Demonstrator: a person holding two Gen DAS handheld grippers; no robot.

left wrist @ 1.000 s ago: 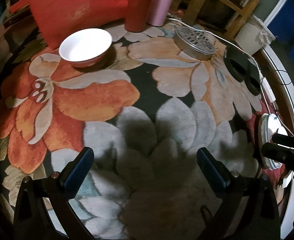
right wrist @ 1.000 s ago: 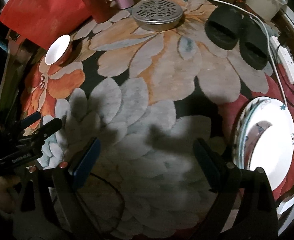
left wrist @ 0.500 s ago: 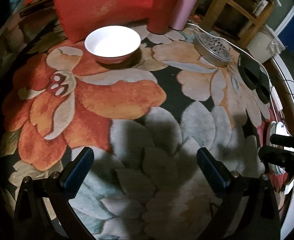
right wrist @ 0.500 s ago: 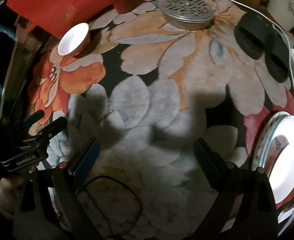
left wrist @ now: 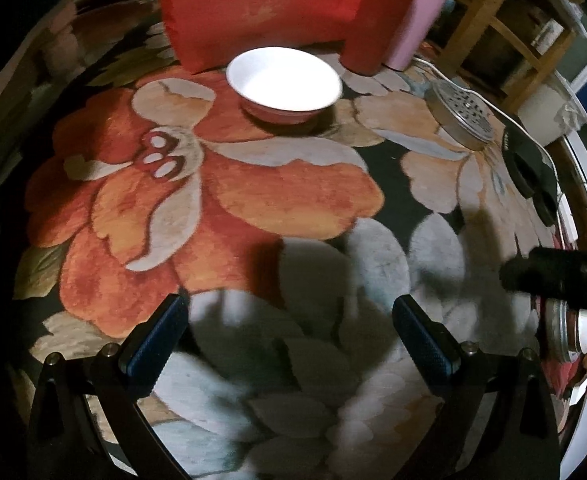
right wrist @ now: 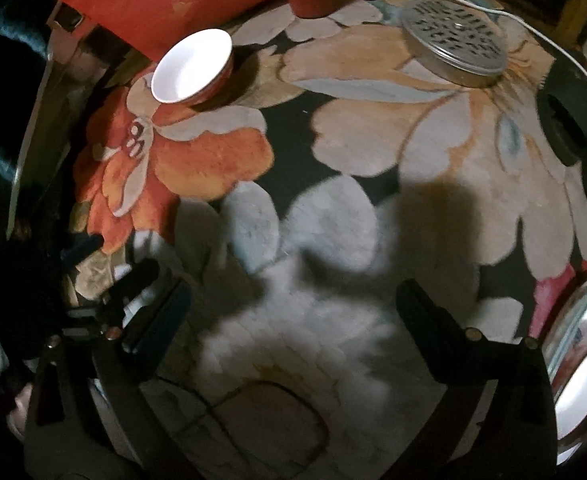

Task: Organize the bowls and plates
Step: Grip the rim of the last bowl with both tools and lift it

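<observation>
**Both grippers empty over the rug, bowl far, plates at the right edge**

The rug (left wrist: 221,208) fills both views and carries everything; its flower pattern lies bare under both tools, so nothing is in reach of a grip yet. The red cushion (left wrist: 253,4) leans at the far side, and the bowl (left wrist: 283,80) stands upright on the rug just in front of it, well apart from the plates (right wrist: 581,356), which sit stacked at the right edge. By my reading the stack is the gathering place and the bowl is the stray piece to be brought to it.

The left gripper (left wrist: 289,336) has its jaws spread wide with only rug between them, and it faces the bowl head on, which suits a reach for it. The right gripper (right wrist: 293,320) has just been opening and stands fully apart, also with nothing but rug between the jaws.

The left view shows the bowl large and centred, but only a sliver of the plates behind the other tool. The right view shows the stack's broad glossy face and the round metal lid (right wrist: 455,46) plainly, with the bowl small at far left.
</observation>
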